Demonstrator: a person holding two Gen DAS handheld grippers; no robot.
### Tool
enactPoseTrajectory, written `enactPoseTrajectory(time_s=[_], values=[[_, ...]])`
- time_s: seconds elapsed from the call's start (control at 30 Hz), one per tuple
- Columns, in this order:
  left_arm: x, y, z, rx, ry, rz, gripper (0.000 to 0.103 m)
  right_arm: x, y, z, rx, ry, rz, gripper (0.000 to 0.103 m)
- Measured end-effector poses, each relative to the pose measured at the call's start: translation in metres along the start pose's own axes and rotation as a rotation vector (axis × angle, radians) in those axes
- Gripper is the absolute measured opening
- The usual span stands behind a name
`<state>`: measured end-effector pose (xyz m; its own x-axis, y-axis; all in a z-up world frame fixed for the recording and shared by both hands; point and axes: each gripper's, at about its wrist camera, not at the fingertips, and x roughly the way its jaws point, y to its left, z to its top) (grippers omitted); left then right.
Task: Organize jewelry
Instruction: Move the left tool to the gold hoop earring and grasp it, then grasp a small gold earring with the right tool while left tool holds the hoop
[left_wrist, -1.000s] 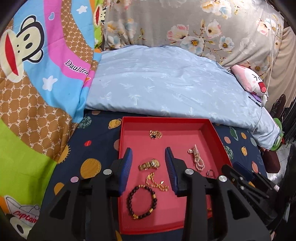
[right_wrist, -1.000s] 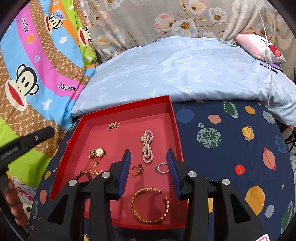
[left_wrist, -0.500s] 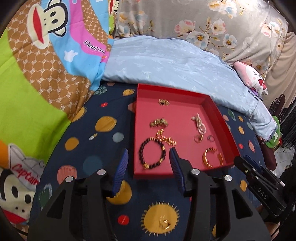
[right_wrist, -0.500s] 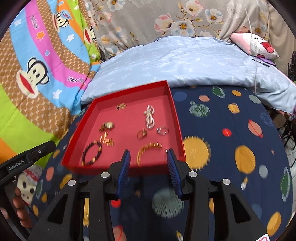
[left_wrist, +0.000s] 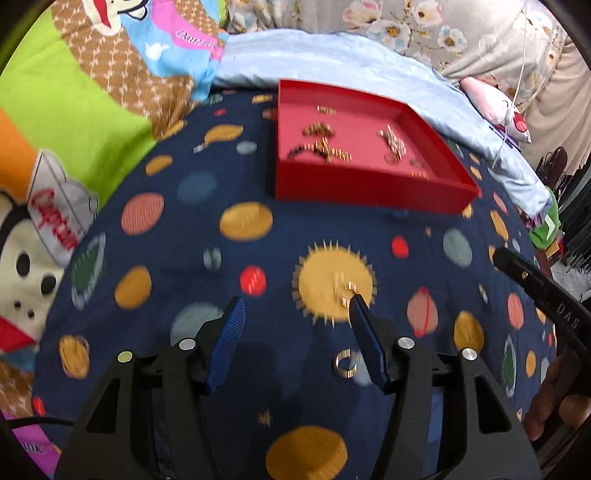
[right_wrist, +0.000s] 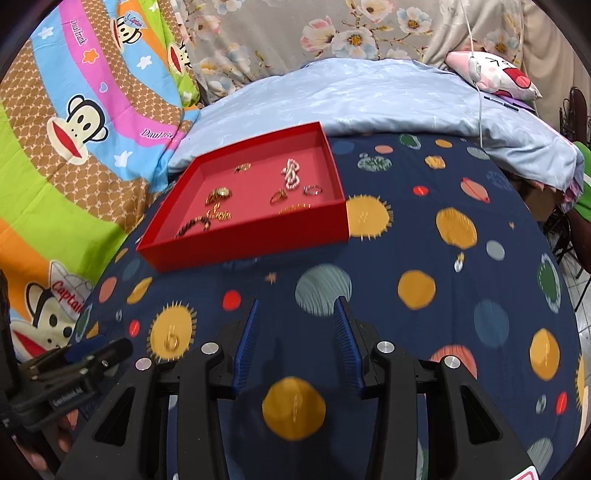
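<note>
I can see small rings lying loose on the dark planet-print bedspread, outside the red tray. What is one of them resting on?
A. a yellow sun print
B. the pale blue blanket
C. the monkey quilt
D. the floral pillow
A: in the left wrist view a gold ring lies on the yellow sun print of the bedspread, well short of the red tray.

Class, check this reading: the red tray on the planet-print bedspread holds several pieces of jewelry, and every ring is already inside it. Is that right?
Not quite. The red tray does hold several pieces, but not every ring is in it. The left wrist view shows two rings still on the bedspread: a gold ring on the printed sun and a silver ring nearer the camera, between the left gripper fingers.
</note>
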<state>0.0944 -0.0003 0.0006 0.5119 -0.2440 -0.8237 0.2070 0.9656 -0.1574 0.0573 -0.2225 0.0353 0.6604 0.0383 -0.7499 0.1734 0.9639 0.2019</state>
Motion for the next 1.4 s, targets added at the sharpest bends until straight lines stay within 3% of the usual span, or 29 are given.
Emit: enactPoseTrajectory(time_s=[0.37,0.53,0.7,0.8,0.83,1.1,1.4], values=[[0.004,-0.024,-0.031,0.070,0.007,0.006,0.057,-0.008,0.008,-0.016,-0.006,0.016,0.017,0.041],[0.013,-0.027,-0.035,0.058,0.017,0.020,0.056,-0.008,0.008,-0.018,-0.001,0.019,0.016,0.041],[0.014,-0.032,-0.039,0.084,-0.008,0.058,0.043,-0.006,0.006,-0.021,0.010,0.029,0.018,0.041],[0.014,-0.033,-0.039,0.102,-0.017,0.059,0.026,-0.004,0.007,-0.022,0.010,0.036,0.023,0.041],[0.014,-0.031,-0.039,0.104,-0.015,0.046,0.016,-0.004,0.007,-0.022,0.008,0.039,0.025,0.041],[0.004,-0.021,-0.041,0.094,-0.011,-0.011,0.016,0.000,0.019,-0.027,-0.012,0.058,0.044,0.041],[-0.020,0.006,-0.039,0.037,-0.031,0.000,0.016,0.019,0.055,-0.036,-0.078,0.113,0.101,0.041]])
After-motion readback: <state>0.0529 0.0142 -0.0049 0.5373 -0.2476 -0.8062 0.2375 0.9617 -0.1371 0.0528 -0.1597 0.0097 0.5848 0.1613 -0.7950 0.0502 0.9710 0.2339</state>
